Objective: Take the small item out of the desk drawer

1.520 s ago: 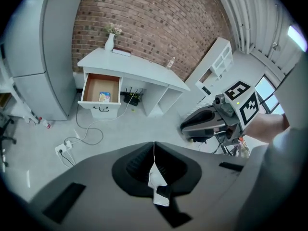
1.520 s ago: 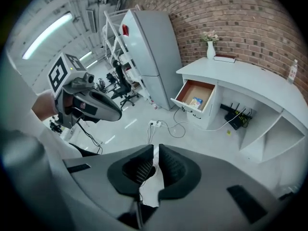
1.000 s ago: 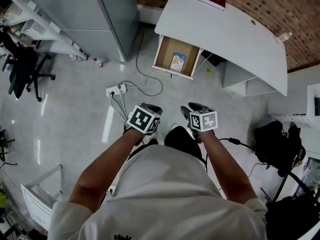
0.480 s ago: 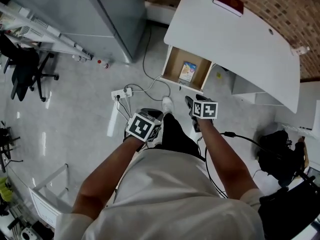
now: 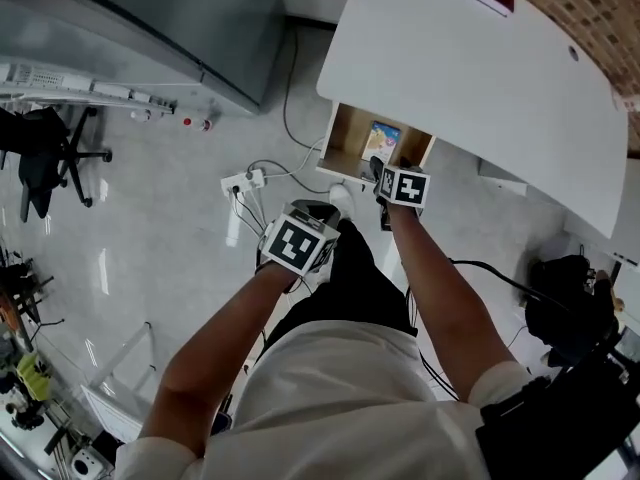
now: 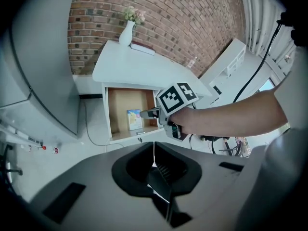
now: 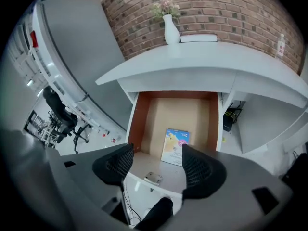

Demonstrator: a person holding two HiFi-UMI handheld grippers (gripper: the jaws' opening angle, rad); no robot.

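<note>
— Drawer under the white counter is pulled out, see? What is inside?
— One small item, a flat colourful packet. It lies on the drawer floor, down at the 6 o'clock end by the front edge. Nothing touches it.
— Where is the right hand-held gripper?
— Just in front of the drawer, pointing into it. The drawer is at its 12 o'clock. Its jaws are apart and opening wider. The packet shows between them, but it is farther off and the pads do not touch it.
— And the left hand-held gripper?
— Lower down, at about 8 o'clock from the right one, over the grey floor. Its jaws are pressed together with nothing in them.
— What is on top of the counter?
— A white vase with flowers, and a book just beside it. They are at the far 12 o'clock side, by the brick wall.
</note>
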